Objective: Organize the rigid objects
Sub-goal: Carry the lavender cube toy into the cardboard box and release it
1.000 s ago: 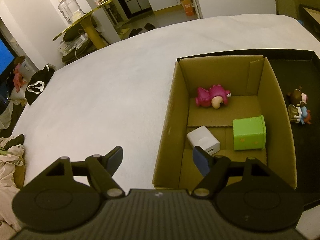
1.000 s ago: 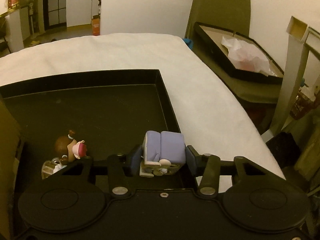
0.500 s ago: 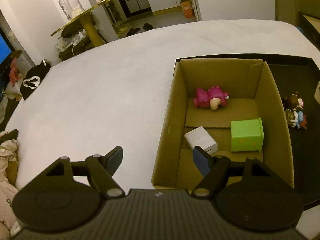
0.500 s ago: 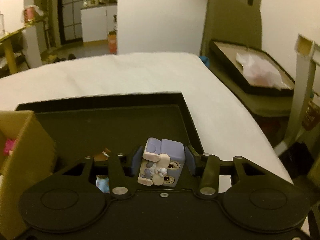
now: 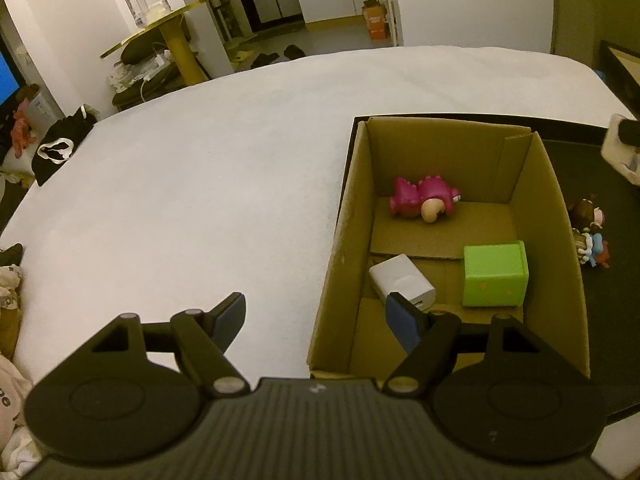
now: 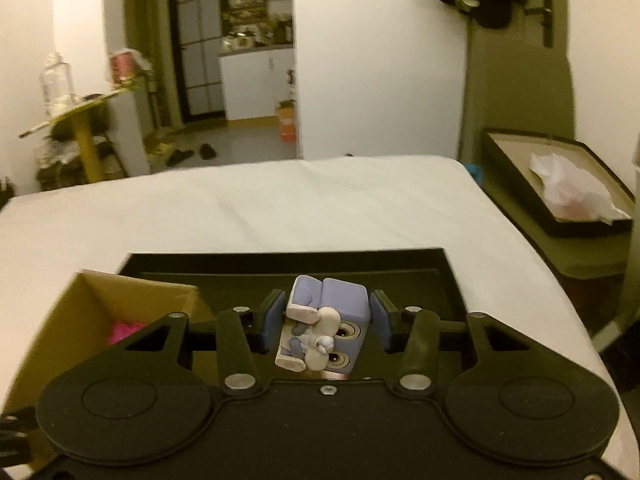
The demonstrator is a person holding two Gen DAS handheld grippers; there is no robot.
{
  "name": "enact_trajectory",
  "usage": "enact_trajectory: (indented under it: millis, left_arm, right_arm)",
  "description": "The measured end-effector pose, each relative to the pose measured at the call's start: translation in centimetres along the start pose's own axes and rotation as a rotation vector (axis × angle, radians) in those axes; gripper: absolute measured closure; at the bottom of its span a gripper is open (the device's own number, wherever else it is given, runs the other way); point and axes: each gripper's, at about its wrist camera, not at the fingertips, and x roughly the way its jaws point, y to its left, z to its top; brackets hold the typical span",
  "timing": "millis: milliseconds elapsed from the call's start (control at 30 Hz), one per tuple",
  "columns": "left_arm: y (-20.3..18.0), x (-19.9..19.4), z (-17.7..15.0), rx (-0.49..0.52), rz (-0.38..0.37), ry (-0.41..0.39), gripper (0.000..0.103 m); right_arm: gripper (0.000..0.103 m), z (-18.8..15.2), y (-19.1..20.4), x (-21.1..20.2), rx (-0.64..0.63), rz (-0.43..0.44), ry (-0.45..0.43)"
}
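Observation:
My right gripper (image 6: 325, 322) is shut on a lavender block toy (image 6: 326, 322) with a small white figure on it, held in the air above the black tray (image 6: 448, 280). The cardboard box (image 6: 44, 336) is below and to its left. In the left wrist view the box (image 5: 344, 240) holds a pink dinosaur toy (image 5: 424, 198), a white cube (image 5: 400, 280) and a green cube (image 5: 494, 274). A small figurine group (image 5: 590, 236) lies on the tray (image 5: 616, 320) right of the box. My left gripper (image 5: 316, 320) is open and empty at the box's near left corner.
The white tabletop (image 5: 180, 200) stretches left of the box. A second dark tray with white paper (image 6: 568, 192) sits off the table at the right. A yellow side table with jars (image 5: 168, 20) stands beyond the far edge.
My right gripper has lifted the lavender block toy up from the tray and moved left, so the box has come into its view. My left gripper stays open and has barely moved.

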Motion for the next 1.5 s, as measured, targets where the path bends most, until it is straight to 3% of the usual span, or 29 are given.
enact_trajectory:
  millis: [367,600,700,833,900,1033,1233,1500]
  left_arm:
    - [0.5,0.1,-0.1,-0.024,-0.034,-0.011,0.028]
    - [1.0,0.2,-0.4,-0.027,-0.079,-0.021,0.032]
    - [1.3,0.5,-0.4,-0.042,-0.096,-0.015,0.044]
    - [1.9,0.9,-0.5,-0.074,-0.136,0.003,0.061]
    - [2.2,1.0,-0.5,-0.083,-0.15,0.008,0.076]
    - [2.3,1.3,-0.7,-0.094,-0.157,0.008,0.092]
    - [2.1,1.1,-0.8,-0.086,-0.158,-0.011,0.092]
    - [2.2,1.0,-0.7,-0.084,-0.161,-0.014,0.092]
  right_arm:
    - [0.058,1.0,3.1,-1.0,-0.057,0.134,-0.046]
    - [0.058,1.0,5.8,-1.3,-0.138,0.27,-0.013]
    - [0.058,0.6,7.1,-1.0,-0.178,0.298,0.016]
    - [0.058,-0.1,8.2,-0.8,-0.218,0.303,0.041]
    - [0.058,-0.4,8.6,-0.7,-0.242,0.301,0.052]
    - [0.057,-1.2,9.8,-0.5,-0.293,0.278,0.076]
    - [0.056,-2.1,10.8,-0.8,-0.346,0.246,0.088]
    - [0.055,-1.8,9.9,-1.3,-0.293,0.237,0.087]
